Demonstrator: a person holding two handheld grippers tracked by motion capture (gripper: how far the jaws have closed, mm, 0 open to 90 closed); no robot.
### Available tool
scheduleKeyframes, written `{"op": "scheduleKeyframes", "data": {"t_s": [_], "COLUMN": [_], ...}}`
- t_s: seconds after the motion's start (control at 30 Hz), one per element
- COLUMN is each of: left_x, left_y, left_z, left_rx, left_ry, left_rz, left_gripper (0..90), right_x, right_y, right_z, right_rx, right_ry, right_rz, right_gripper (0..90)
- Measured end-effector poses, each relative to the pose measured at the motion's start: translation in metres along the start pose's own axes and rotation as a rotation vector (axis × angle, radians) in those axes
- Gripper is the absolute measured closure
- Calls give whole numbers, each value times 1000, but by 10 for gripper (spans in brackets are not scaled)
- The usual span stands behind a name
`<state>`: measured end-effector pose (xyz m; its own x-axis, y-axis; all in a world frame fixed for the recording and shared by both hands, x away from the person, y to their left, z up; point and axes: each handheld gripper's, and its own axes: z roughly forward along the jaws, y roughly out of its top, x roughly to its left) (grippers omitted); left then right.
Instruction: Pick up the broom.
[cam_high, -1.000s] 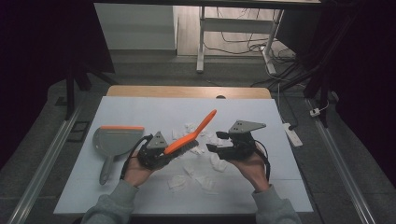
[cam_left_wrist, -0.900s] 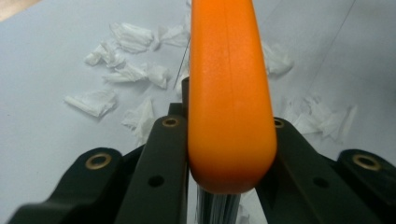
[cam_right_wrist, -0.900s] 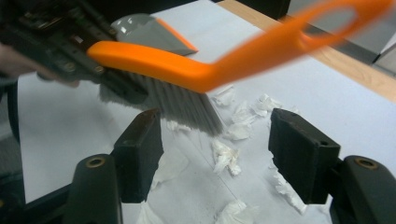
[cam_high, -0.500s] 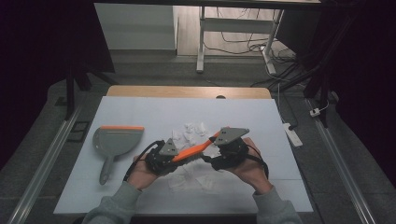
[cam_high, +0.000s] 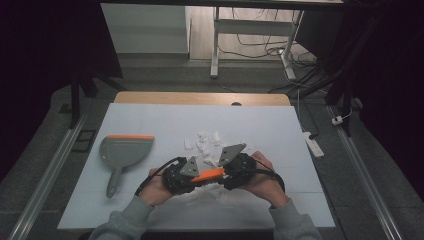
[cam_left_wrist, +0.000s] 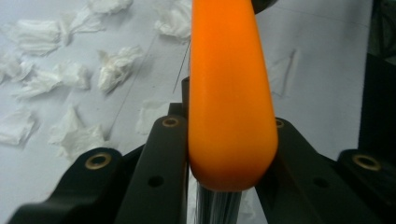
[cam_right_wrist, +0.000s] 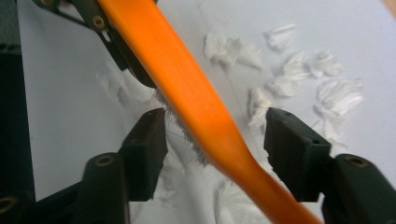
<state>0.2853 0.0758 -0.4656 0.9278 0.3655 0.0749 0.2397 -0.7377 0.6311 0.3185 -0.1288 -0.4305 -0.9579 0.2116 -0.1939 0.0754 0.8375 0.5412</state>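
Presently the orange brush (cam_high: 209, 174) is held low over the table (cam_high: 280, 125), above the paper scraps (cam_high: 206, 142), clamped by the left gripper (cam_left_wrist: 224, 154). Around its middle, the right gripper (cam_right_wrist: 215, 140) has just been closing, pads not touching. Judged light, rigid, smooth; the narrow waist is suggested for gripping.

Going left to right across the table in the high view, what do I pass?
Grey dustpan → left gripper, shut on the orange brush → right gripper, whose fingers have just been closing around the brush's handle without pressing on it yet.
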Motion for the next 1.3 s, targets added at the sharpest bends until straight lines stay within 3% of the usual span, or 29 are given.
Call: {"op": "scheduleKeyframes", "data": {"t_s": [0.13,0.27,0.3,0.47,0.53,0.73,0.87,0.9,1.0,1.03,1.1,1.3], "left_x": [-2,0,0,0,0,6,9,10,13,14,15,17], "left_y": [1,0,0,0,-1,-4,-6,-7,-11,-12,-16,-34], "left_z": [0,-1,-1,0,0,-4,-9,-11,-22,-25,-32,-52], "left_rx": [0,-7,-7,-3,-5,-43,-89,-105,-171,-184,-217,-224], "left_ry": [-12,-44,-46,-57,-68,-102,-33,-10,50,62,87,175], "left_rz": [13,16,18,36,37,25,-21,-38,-97,-108,-147,-207], "left_gripper": [796,796,796,796,794,755,655,529,457,380,344,277], "right_x": [2,3,5,7,10,13,12,11,7,3,0,-14], "right_y": [-1,-1,-2,-4,-5,-5,-4,-4,-6,-9,-10,-19], "right_z": [2,3,4,6,6,2,2,1,-1,-3,-5,-11], "right_rx": [15,22,29,40,43,34,24,21,5,-10,-19,-96], "right_ry": [40,54,54,67,67,72,60,53,39,35,34,44], "right_rz": [-31,-58,-87,-123,-158,-205,-182,-177,-143,-117,-102,-7], "right_gripper": [555,581,604,635,654,680,697,698,699,699,699,699]}}
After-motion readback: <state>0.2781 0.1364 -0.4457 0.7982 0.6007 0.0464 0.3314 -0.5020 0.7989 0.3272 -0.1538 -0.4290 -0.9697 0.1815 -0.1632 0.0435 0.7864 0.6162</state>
